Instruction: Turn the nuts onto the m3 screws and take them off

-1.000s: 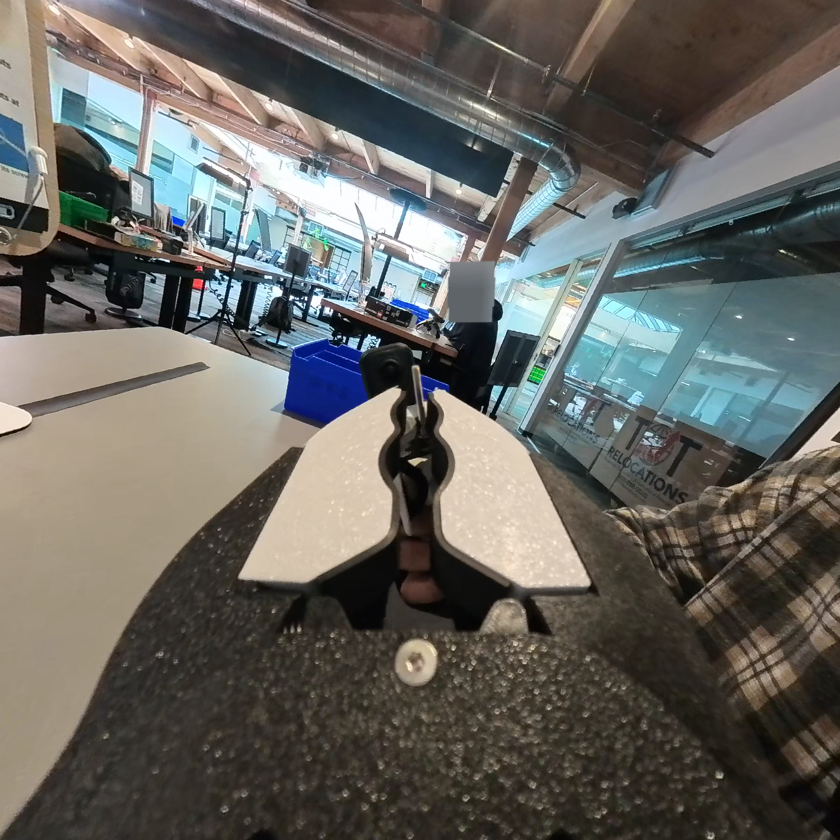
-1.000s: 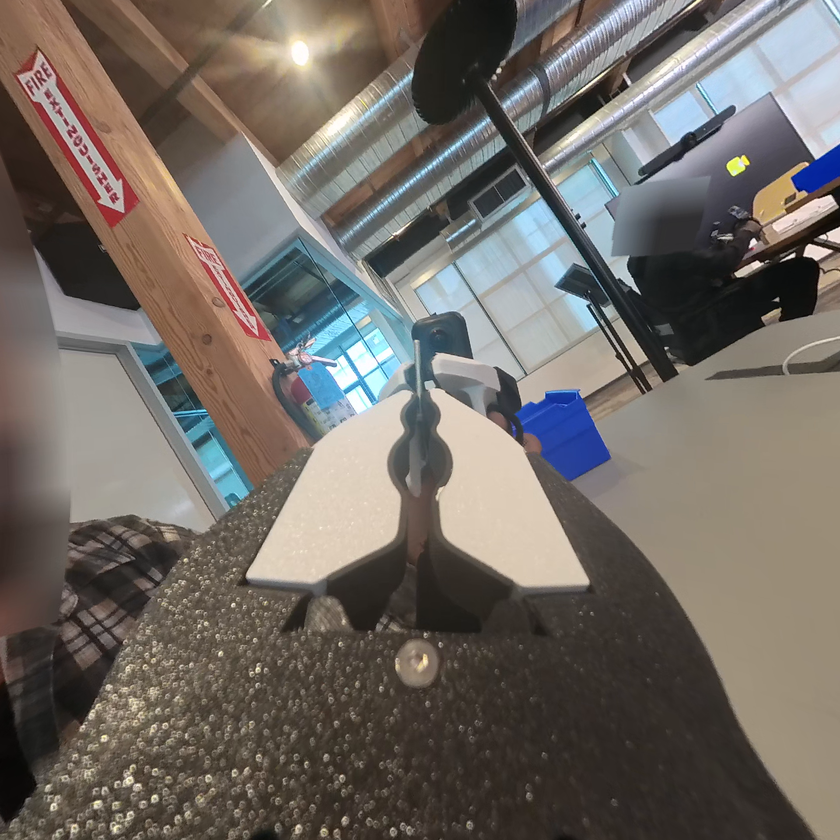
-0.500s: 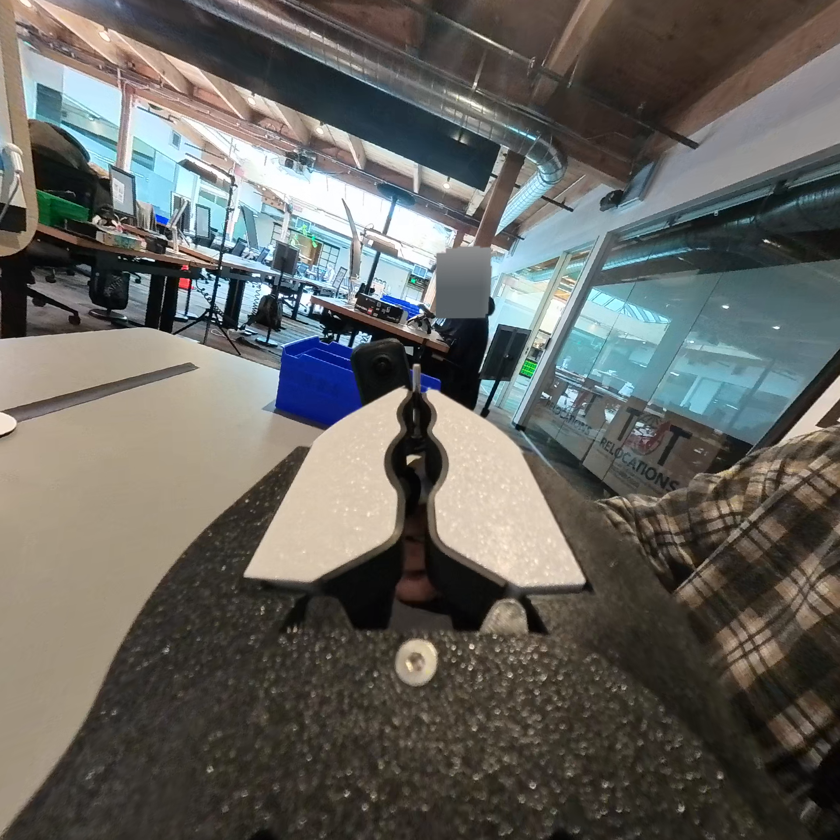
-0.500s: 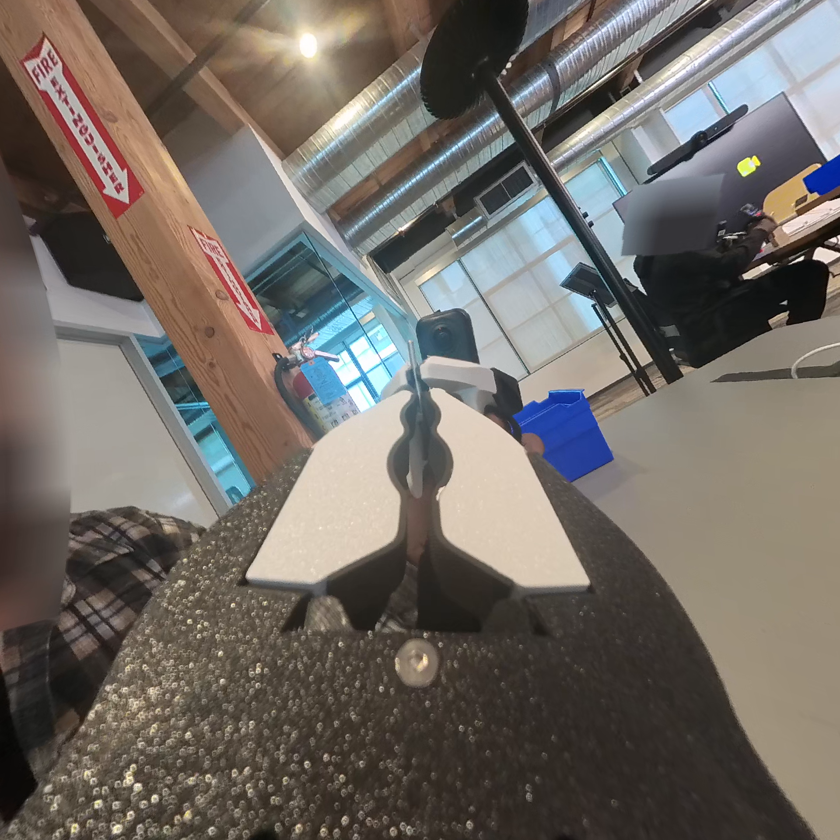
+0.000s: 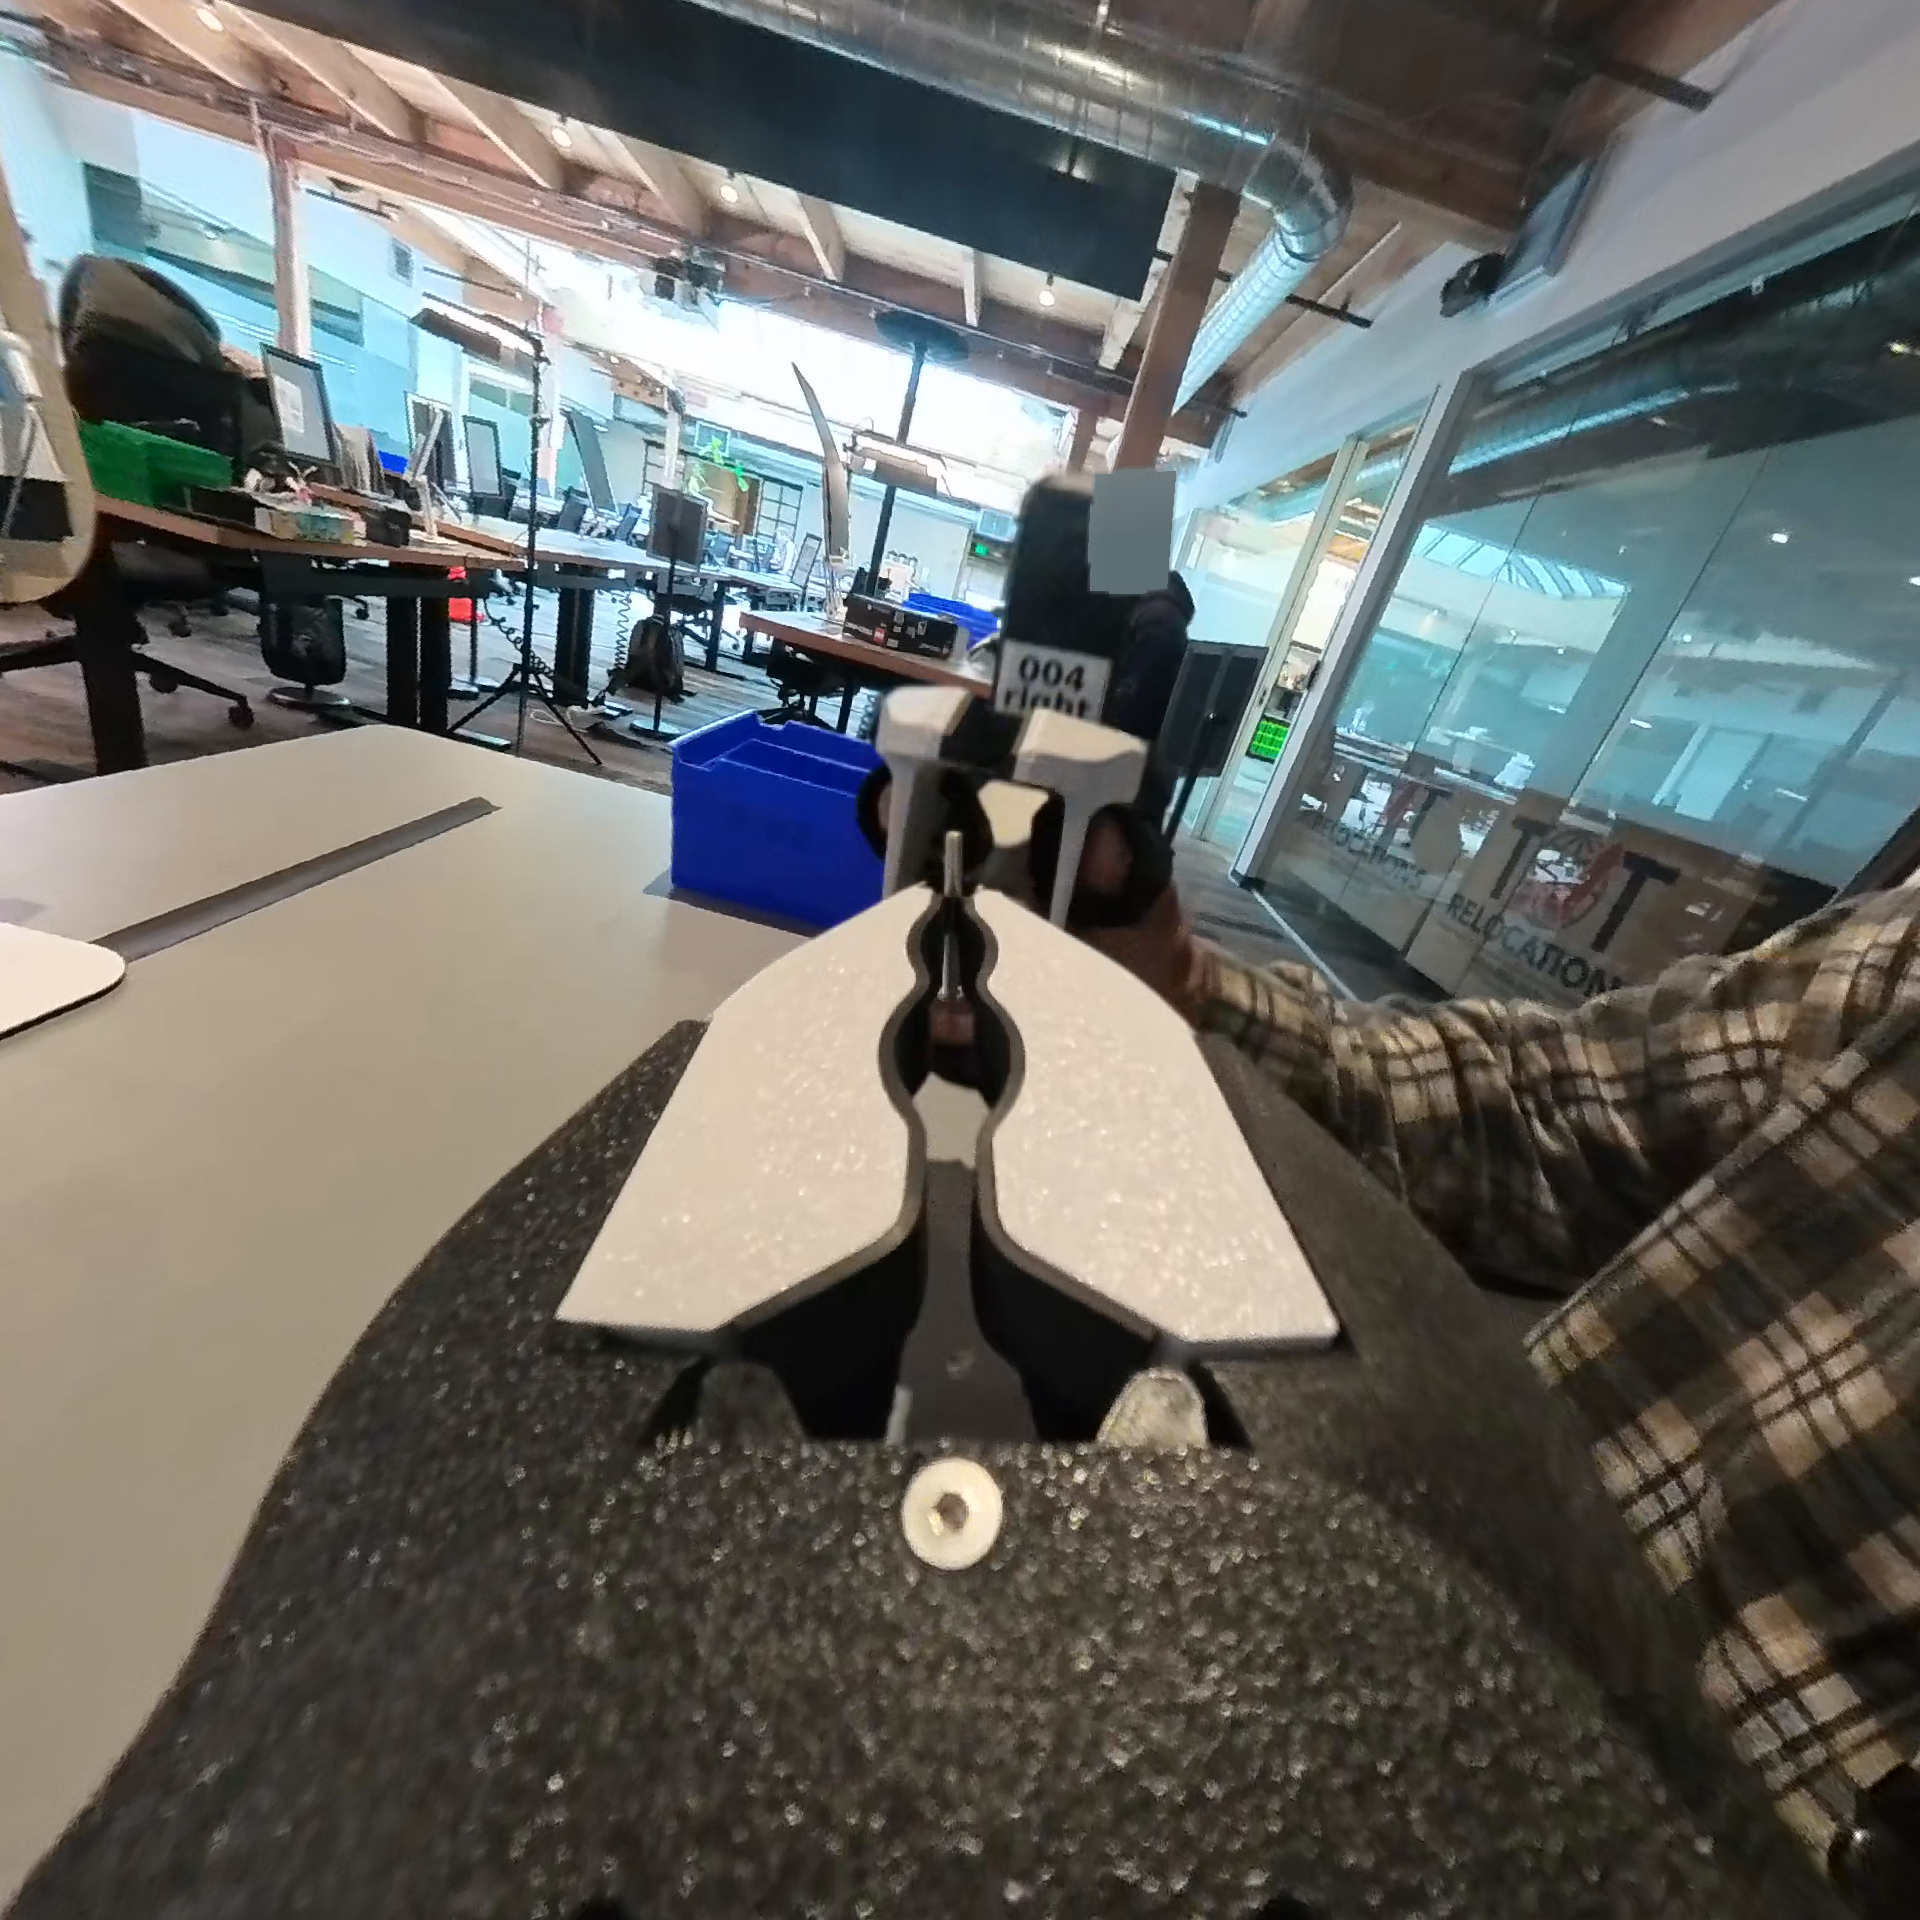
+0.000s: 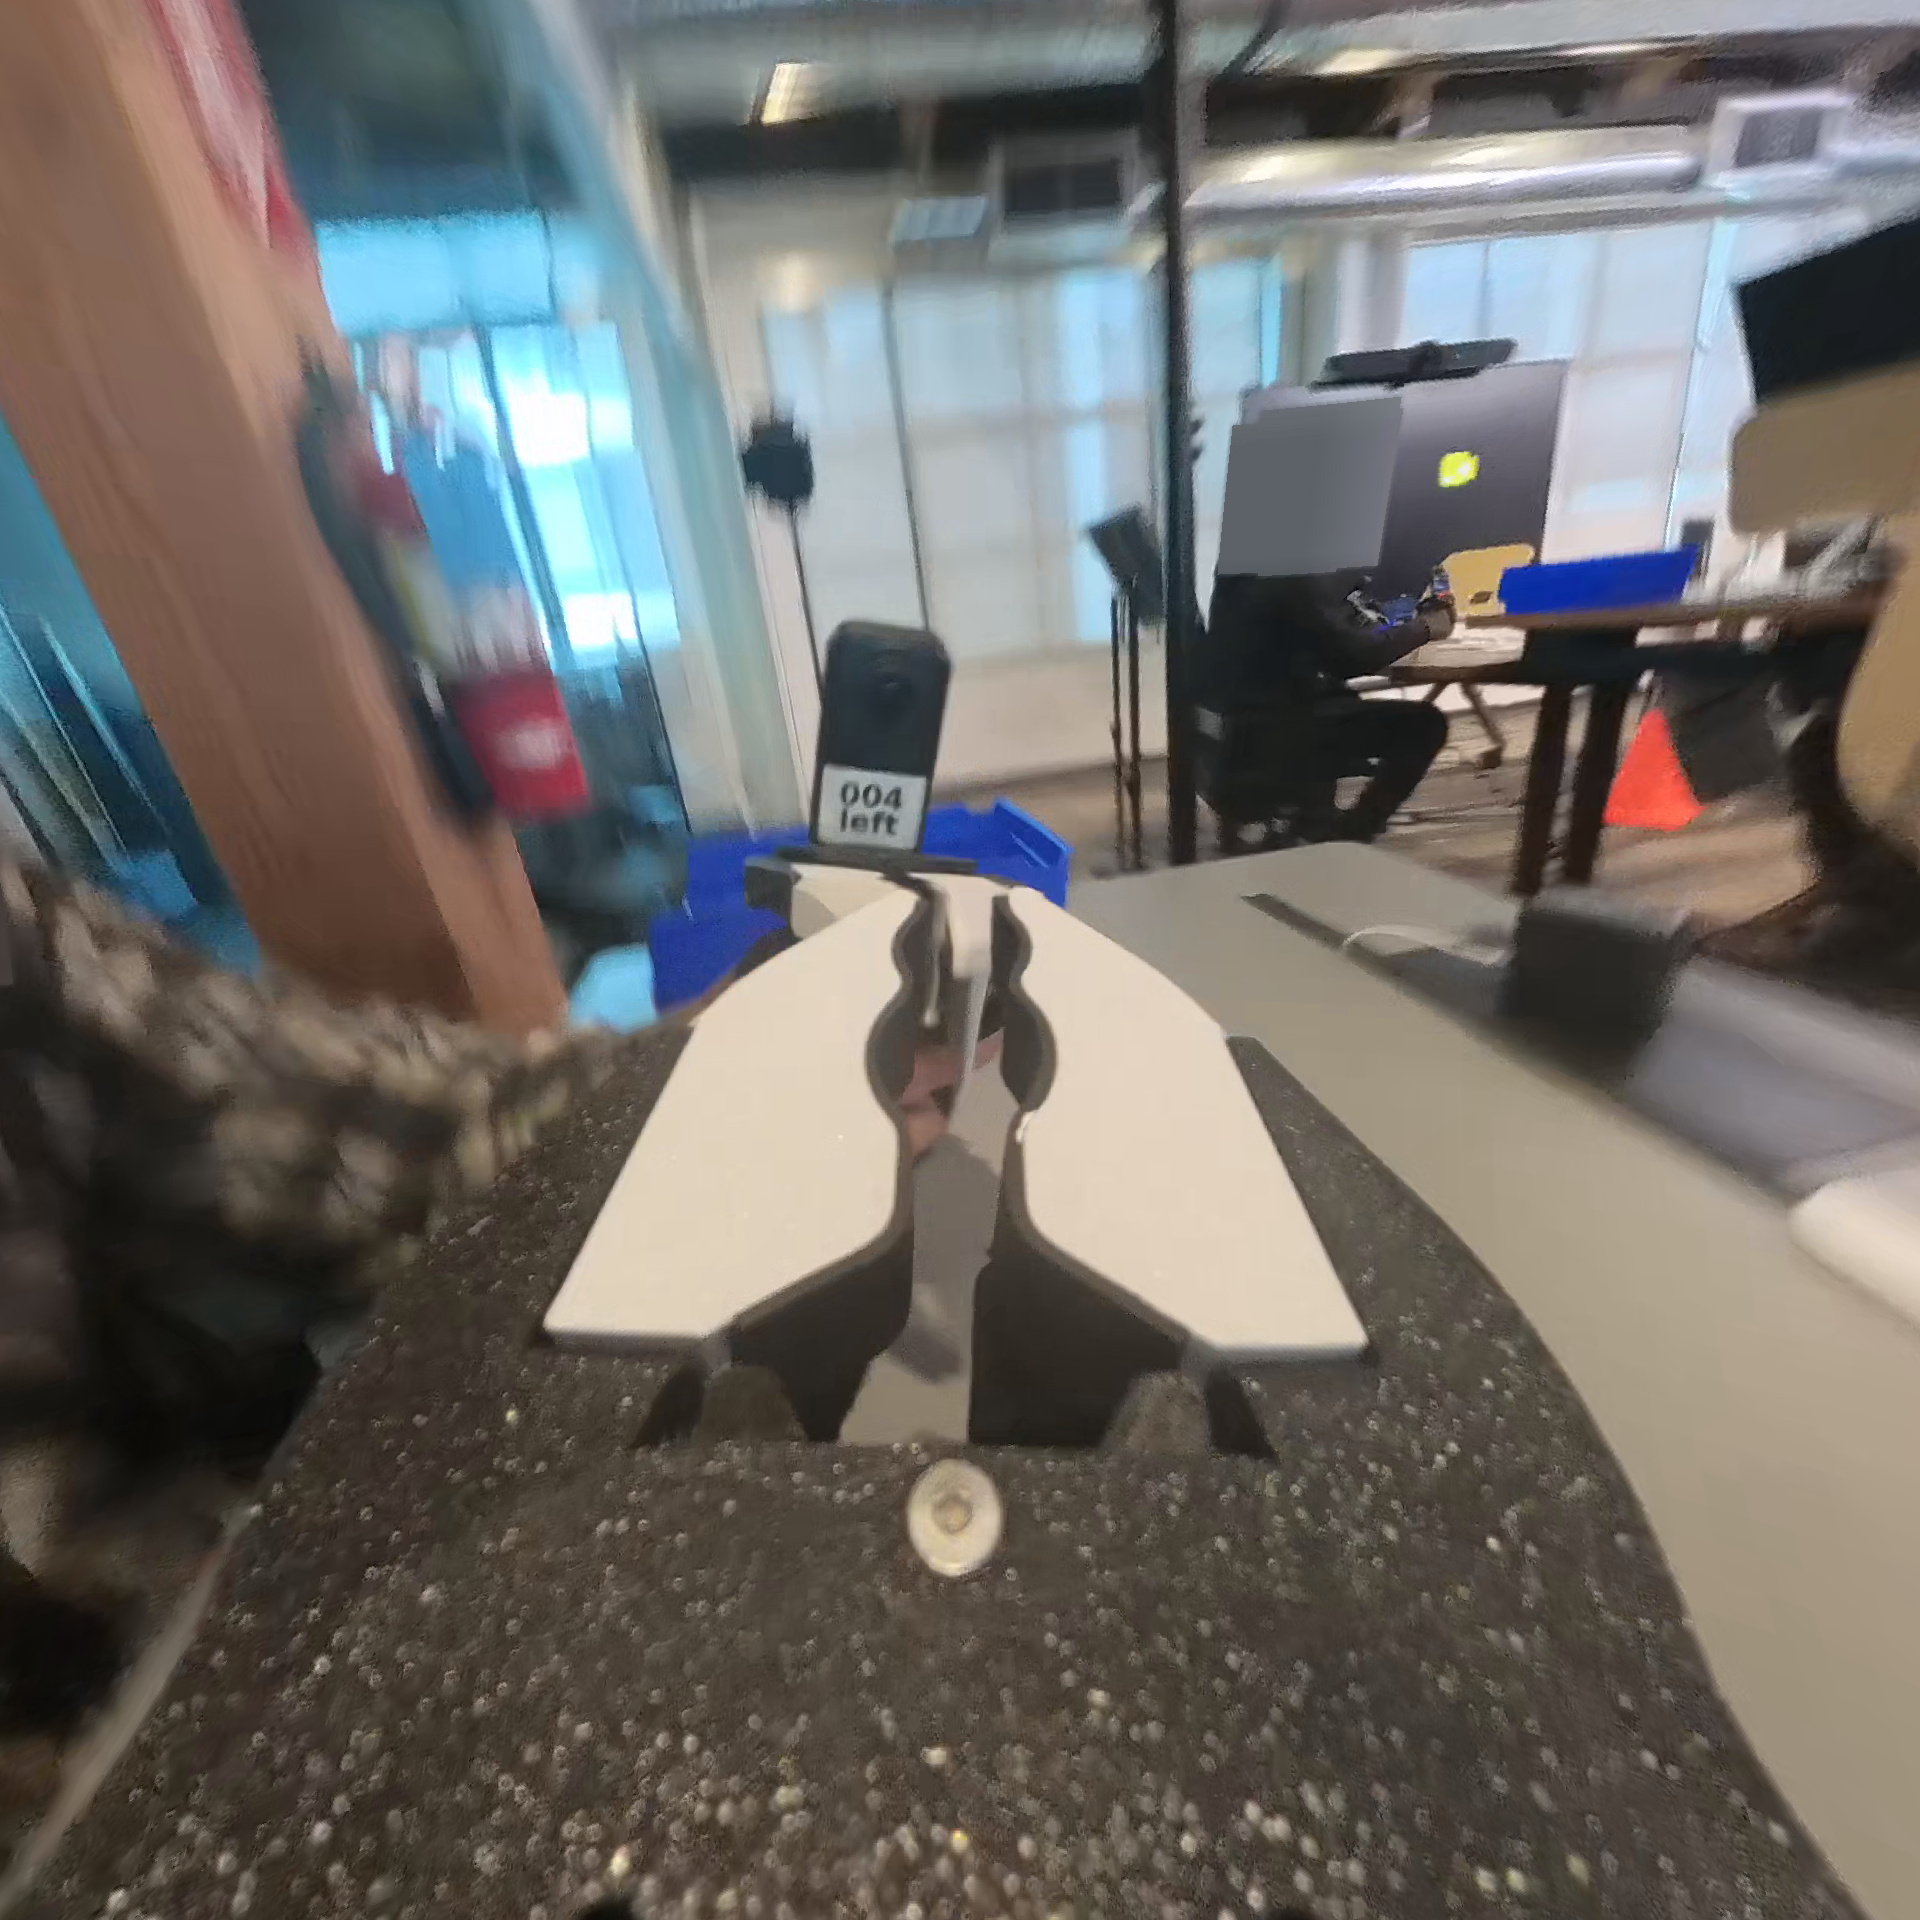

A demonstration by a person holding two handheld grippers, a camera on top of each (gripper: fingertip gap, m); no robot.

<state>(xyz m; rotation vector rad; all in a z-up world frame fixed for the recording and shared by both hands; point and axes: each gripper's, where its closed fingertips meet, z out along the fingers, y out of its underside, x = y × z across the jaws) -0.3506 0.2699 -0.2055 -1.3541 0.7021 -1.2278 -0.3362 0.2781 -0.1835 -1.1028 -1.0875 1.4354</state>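
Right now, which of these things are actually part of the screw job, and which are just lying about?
In the job: left gripper, shut on the m3 screw; right gripper, open, facing it. No nut can be made out.

Lying about: blue bin, white pad, dark grey box, white cable.

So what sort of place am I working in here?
Likely an open-plan office or lab workspace: rows of desks with monitors, exposed ceiling ducts, and a glass-walled room beside the grey table.
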